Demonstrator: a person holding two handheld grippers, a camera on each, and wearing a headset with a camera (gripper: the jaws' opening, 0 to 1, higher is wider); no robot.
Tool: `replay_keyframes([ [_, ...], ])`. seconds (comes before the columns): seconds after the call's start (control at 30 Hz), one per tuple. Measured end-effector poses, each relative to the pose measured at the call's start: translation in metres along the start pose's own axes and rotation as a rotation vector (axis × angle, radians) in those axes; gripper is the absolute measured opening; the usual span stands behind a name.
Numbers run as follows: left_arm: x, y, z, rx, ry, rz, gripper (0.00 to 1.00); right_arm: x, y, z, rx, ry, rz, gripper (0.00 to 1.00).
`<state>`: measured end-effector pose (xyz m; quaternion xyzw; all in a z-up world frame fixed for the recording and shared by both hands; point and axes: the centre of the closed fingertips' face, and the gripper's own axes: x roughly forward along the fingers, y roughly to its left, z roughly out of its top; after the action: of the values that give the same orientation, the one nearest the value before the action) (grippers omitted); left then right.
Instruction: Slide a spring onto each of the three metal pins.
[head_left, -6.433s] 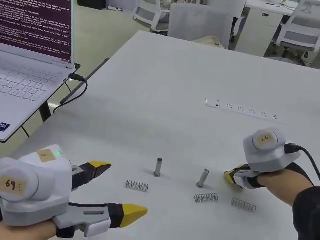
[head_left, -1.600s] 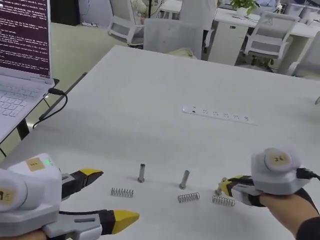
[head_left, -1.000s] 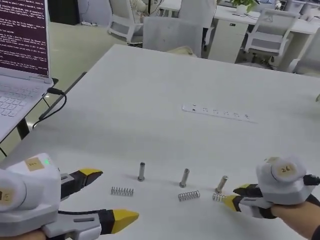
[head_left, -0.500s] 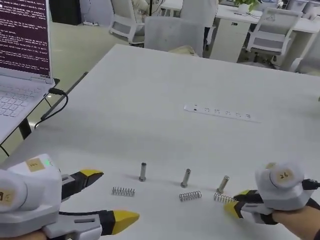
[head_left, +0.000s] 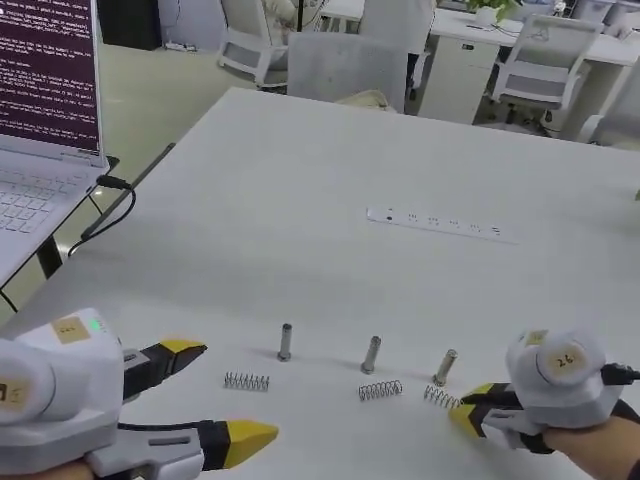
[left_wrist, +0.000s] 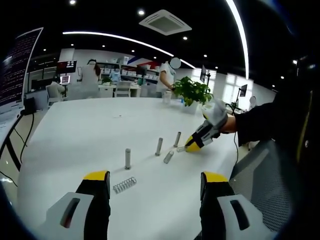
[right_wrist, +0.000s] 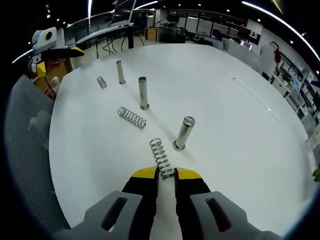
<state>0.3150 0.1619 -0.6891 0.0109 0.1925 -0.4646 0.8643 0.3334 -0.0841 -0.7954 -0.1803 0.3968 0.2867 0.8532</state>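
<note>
The right gripper (right_wrist: 166, 174), bottom centre of its view, looks pinched on the near end of the spring (right_wrist: 160, 151) — long axis running up-frame, flat, just left of the closest pin (right_wrist: 182, 133). The left gripper (left_wrist: 155, 181) sits wide open, well apart.

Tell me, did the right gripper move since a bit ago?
Yes. The right gripper was up against the right pin; it has pulled back, lower in the head view, and its jaws now grip the near end of the spring beside that pin.
</note>
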Motion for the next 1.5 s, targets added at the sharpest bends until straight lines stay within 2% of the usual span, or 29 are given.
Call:
replay_keyframes([
  [0.23,0.0,0.0,-0.001,-0.001,-0.001,-0.002,0.7,0.0,0.001,0.0,-0.049,0.004,-0.01,0.1],
  [0.5,0.001,-0.002,-0.001,0.003,0.002,-0.01,0.69,-0.004,0.01,0.002,-0.015,-0.009,0.02,0.1],
  [0.6,0.0,-0.002,-0.001,0.004,0.002,-0.01,0.69,-0.003,0.013,-0.001,-0.006,-0.003,0.031,0.16],
  [0.8,0.0,-0.003,-0.001,0.003,0.004,-0.011,0.69,-0.004,0.015,-0.001,-0.024,-0.011,0.032,0.13],
  [0.9,0.0,-0.003,-0.001,0.004,0.006,-0.011,0.69,-0.006,0.019,-0.002,-0.015,-0.015,0.048,0.13],
  [1.03,0.0,-0.003,-0.001,0.003,0.006,-0.011,0.69,-0.006,0.023,-0.005,-0.006,-0.02,0.073,0.09],
  [1.5,0.001,-0.006,-0.003,0.007,0.011,-0.022,0.69,-0.011,0.025,0.0,-0.014,-0.028,0.071,0.08],
])
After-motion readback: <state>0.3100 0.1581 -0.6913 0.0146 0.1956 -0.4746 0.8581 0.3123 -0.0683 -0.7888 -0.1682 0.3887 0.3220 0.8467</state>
